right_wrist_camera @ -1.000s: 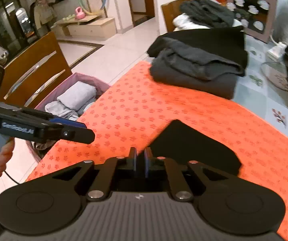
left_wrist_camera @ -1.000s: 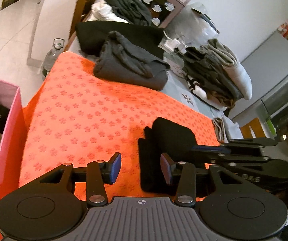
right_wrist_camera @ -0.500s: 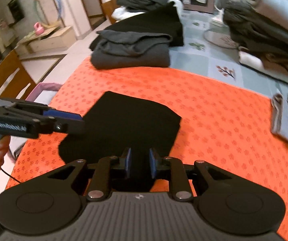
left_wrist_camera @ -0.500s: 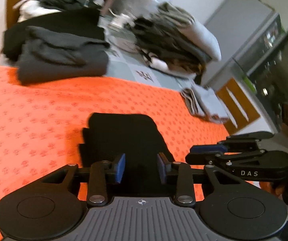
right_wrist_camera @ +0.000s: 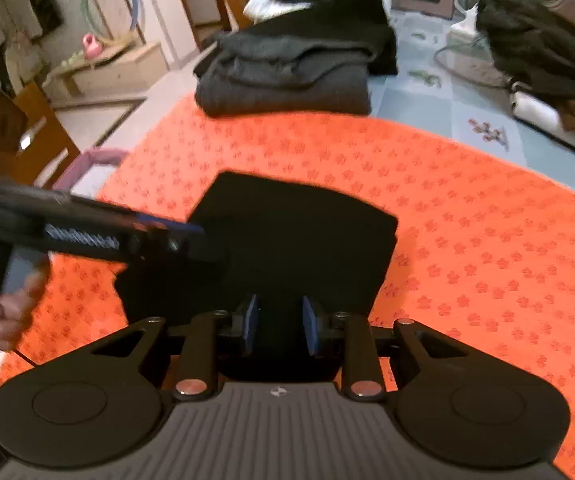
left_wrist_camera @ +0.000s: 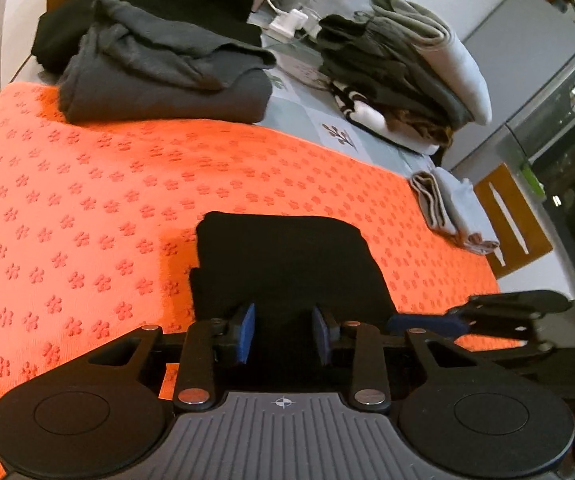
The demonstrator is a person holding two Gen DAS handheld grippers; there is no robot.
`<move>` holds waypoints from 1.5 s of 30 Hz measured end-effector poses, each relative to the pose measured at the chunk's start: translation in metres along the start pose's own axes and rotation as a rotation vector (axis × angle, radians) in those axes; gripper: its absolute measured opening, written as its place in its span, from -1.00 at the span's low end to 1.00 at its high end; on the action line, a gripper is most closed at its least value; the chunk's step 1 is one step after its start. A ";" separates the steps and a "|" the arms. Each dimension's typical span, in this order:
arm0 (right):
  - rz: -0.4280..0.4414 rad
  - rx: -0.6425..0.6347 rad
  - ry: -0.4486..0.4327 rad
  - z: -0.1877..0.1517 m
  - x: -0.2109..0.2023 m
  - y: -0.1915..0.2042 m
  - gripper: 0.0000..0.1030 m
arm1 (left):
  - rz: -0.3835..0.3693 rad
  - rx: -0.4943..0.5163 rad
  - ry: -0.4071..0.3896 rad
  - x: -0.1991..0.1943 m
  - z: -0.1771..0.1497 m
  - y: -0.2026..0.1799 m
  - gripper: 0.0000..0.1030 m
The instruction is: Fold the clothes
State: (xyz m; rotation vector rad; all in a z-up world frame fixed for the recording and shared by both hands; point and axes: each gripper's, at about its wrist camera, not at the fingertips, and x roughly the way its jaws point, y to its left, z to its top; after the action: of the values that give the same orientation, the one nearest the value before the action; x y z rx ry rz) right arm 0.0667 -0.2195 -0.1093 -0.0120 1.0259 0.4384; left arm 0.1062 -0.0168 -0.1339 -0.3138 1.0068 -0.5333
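Hovering low over the folded black garment (left_wrist_camera: 287, 264) flat on the orange cloth (left_wrist_camera: 87, 200), the left gripper (left_wrist_camera: 283, 334) has its fingers partly apart, pinching nothing. The right gripper (right_wrist_camera: 278, 326) is opening, its pads clear of the fabric beneath.

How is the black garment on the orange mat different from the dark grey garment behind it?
The black garment lies thin and flat on the orange mat; the dark grey garment is a thick, bulky bundle.
The black one has smooth, straight edges; the grey one shows loose, rumpled folds on top.
The black one lies wholly on the mat, close to both grippers; the grey one sits at the mat's far edge.
Both are dark and folded.
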 end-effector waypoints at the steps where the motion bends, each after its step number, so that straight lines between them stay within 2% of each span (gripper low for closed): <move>1: 0.005 0.002 -0.002 0.000 0.002 -0.001 -0.43 | 0.002 -0.003 -0.003 0.000 0.000 0.001 -0.31; 3: 0.017 0.012 -0.004 0.001 0.001 -0.004 -0.42 | 0.003 -0.004 -0.010 0.000 0.000 0.001 -0.30; 5: 0.018 0.035 -0.019 0.002 -0.005 -0.009 -0.30 | -0.008 -0.014 -0.038 -0.007 -0.001 0.000 -0.26; 8: 0.011 0.098 -0.051 0.000 -0.016 -0.021 0.08 | -0.036 -0.034 -0.113 -0.021 -0.003 0.000 0.15; 10: -0.007 0.154 -0.065 -0.005 -0.020 -0.033 0.34 | -0.031 -0.040 -0.141 -0.025 -0.004 0.002 0.15; 13: -0.014 0.247 -0.062 -0.016 -0.020 -0.053 0.38 | 0.011 -0.064 -0.095 -0.016 -0.003 0.011 0.14; 17: 0.097 0.421 -0.069 -0.028 -0.013 -0.077 0.46 | 0.031 -0.074 -0.045 -0.003 -0.006 0.016 0.12; 22: 0.243 0.590 -0.064 -0.037 0.007 -0.092 0.49 | 0.023 -0.127 -0.046 0.000 -0.013 0.034 0.09; 29: 0.385 0.709 -0.046 -0.045 0.030 -0.097 0.49 | -0.003 -0.143 -0.054 0.000 -0.014 0.044 0.09; 31: 0.414 0.739 -0.074 -0.051 0.033 -0.096 0.57 | -0.008 -0.147 -0.057 0.000 -0.015 0.045 0.08; 32: 0.422 0.749 -0.079 -0.052 0.033 -0.095 0.56 | -0.011 -0.153 -0.057 0.000 -0.015 0.046 0.08; 34: 0.438 0.768 -0.089 -0.054 0.031 -0.094 0.35 | -0.012 -0.164 -0.058 0.000 -0.015 0.046 0.06; 37: 0.467 0.771 -0.128 -0.056 0.026 -0.091 0.35 | -0.016 -0.184 -0.057 -0.001 -0.014 0.047 -0.03; 39: 0.435 0.767 -0.109 -0.058 0.030 -0.092 0.35 | -0.048 -0.197 -0.052 0.000 -0.014 0.046 -0.27; 41: 0.429 0.784 -0.098 -0.059 0.037 -0.094 0.29 | -0.055 -0.196 -0.050 -0.001 -0.013 0.043 -0.30; 42: 0.417 0.785 -0.096 -0.057 0.037 -0.092 0.22 | -0.046 -0.189 -0.051 -0.001 -0.013 0.040 -0.31; 45: 0.381 0.733 -0.115 -0.044 0.029 -0.085 -0.21 | -0.041 -0.206 -0.055 -0.003 -0.012 0.036 -0.44</move>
State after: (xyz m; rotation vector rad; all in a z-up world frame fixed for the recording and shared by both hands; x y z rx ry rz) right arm 0.0733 -0.2962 -0.1733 0.8654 1.0266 0.3790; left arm 0.1046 0.0145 -0.1552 -0.5302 1.0058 -0.4559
